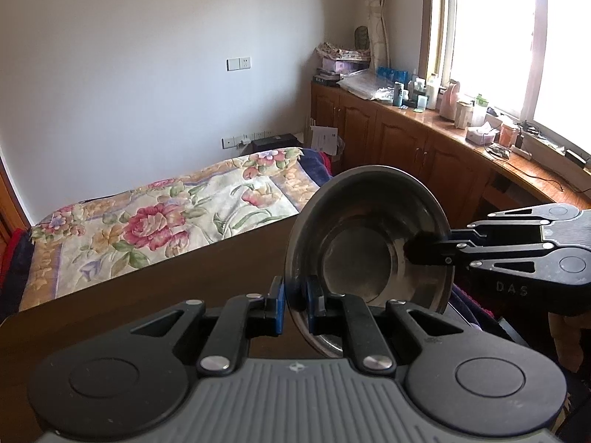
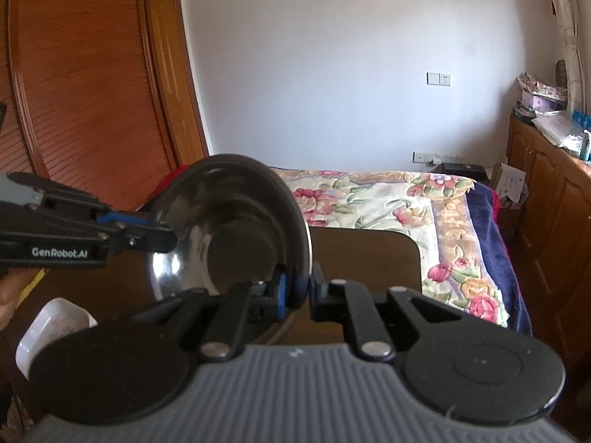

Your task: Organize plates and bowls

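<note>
Observed steel bowl [image 1: 369, 236] lifted clear of dark wooden worktop [image 1: 147, 295], tipped on edge, carried between both tools. Found left tool [image 1: 294, 304] clamped on the bowl's near rim, blue pads [image 1: 280, 304] pinching the thin wall from either side, opening of the bowl turned toward the right of this tool. Found right tool [image 1: 417, 249] clamped on the opposite rim, reaching in from the right side of the left wrist view, one finger inside the bowl, the other behind the wall. Confirmed same grip from right wrist view: right tool [image 2: 300, 289] closed on the rim of the bowl [image 2: 229, 229] directly ahead of its fingers, left tool [image 2: 162, 236] entering from the left and pinching the far edge. Noted white rectangular dish [image 2: 55, 328] on the worktop [image 2: 369, 258], below and to the left of the right tool, partly hidden by the tool body. Noted bed with floral cover [image 1: 166, 217] beyond the worktop, ahead of both tools. Noted wooden cabinets [image 1: 388, 133] under a bright window, ahead and right of the left tool, top crowded with small bottles and boxes too small to identify.
</note>
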Demonstrator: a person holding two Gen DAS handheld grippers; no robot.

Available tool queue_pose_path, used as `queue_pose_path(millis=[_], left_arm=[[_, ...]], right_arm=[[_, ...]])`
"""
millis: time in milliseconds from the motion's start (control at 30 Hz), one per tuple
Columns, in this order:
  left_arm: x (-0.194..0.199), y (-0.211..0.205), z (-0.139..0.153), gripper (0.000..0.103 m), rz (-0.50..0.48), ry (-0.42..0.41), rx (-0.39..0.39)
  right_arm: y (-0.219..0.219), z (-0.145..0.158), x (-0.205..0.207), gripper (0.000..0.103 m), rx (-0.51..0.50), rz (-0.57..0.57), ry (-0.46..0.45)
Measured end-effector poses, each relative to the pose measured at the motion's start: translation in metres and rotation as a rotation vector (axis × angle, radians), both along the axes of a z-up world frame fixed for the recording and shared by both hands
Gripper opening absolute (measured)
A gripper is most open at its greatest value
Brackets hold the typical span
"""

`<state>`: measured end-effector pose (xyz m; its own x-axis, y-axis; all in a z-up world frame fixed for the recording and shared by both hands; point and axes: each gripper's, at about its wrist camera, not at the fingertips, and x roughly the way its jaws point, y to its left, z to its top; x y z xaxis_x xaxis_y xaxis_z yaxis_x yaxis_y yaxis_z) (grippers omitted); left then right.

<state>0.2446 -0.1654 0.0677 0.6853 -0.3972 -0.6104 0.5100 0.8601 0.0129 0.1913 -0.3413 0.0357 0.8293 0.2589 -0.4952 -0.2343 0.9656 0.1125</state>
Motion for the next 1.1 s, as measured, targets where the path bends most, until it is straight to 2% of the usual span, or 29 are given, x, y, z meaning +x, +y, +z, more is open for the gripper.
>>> queue_pose_path(millis=[500,833,1100], left_arm=[[-0.058,0.031,0.008,0.021,0.016,-0.041,-0.024],[-0.091,0.063,-0.018,0.021,0.056,-0.008,-0.041],[-0.102,0.084,-0.041,0.021,0.101,0.016,-0.051]], right_arm=[[0.017,0.009,-0.036,0.014,-0.021,0.018,-0.043],[0.035,-0.011,-0.055,0.014,-0.018,0.059,-0.026],[0.055,-0.027,-0.064,0.014,-0.037,0.098,-0.005]])
